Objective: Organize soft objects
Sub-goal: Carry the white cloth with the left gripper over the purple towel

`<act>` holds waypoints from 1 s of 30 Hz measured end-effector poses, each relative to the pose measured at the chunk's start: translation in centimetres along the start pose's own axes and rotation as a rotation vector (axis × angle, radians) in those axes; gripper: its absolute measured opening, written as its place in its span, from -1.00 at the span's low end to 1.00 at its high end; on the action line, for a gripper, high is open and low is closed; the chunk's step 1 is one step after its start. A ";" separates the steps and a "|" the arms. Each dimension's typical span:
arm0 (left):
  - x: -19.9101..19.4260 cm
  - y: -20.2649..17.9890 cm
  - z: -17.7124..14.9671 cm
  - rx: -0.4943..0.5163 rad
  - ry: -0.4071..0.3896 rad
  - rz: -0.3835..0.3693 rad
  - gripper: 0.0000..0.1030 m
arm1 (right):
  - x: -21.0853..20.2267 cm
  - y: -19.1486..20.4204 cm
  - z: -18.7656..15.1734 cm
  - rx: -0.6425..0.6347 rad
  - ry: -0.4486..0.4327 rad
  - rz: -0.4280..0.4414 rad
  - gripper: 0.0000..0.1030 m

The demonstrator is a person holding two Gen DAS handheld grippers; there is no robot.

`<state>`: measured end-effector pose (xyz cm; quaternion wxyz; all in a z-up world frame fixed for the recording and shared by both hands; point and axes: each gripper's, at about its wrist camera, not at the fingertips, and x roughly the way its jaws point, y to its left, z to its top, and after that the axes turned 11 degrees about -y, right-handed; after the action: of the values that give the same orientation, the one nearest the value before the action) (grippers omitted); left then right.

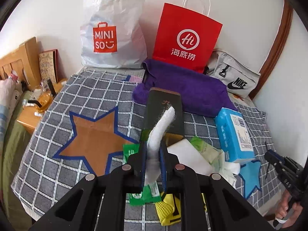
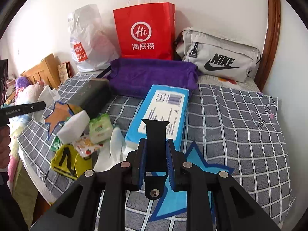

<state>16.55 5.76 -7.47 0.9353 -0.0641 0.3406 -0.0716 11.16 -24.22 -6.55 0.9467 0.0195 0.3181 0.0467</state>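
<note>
Curling upward — a fuzzy-edged white pad [image 1: 162, 129] pinched in the left tool [image 1: 153, 154].

This is a bedroom in a home. A bed [image 1: 48, 154] with a gray checked cover fills most of the room and sits against a white wall. Behind the bed, against that wall, stand a white shopping bag [image 1: 113, 30] and a red paper bag [image 1: 186, 38], and a gray sports bag [image 2: 219, 55] lies near them. At the left side of the bed is a wooden headboard [image 1: 17, 61], with a small wooden bedside table [image 1: 36, 113] next to it. A soft purple towel [image 2: 152, 73] lies on the bed.
</note>
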 end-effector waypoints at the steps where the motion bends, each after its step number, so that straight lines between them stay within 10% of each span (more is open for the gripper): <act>1: 0.2 -0.1 0.3 0.005 0.000 0.007 -0.75 | 0.2 -0.1 0.4 0.005 -0.003 0.002 -0.62; 30: 12.1 -2.6 10.1 -0.002 0.056 -0.001 -0.75 | 11.6 -2.8 12.2 0.031 -0.054 0.021 -0.62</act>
<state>32.05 1.77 -6.97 0.9253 -0.0630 0.3667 -0.0735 27.97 -25.90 -3.94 0.9539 0.0388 0.2930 0.0514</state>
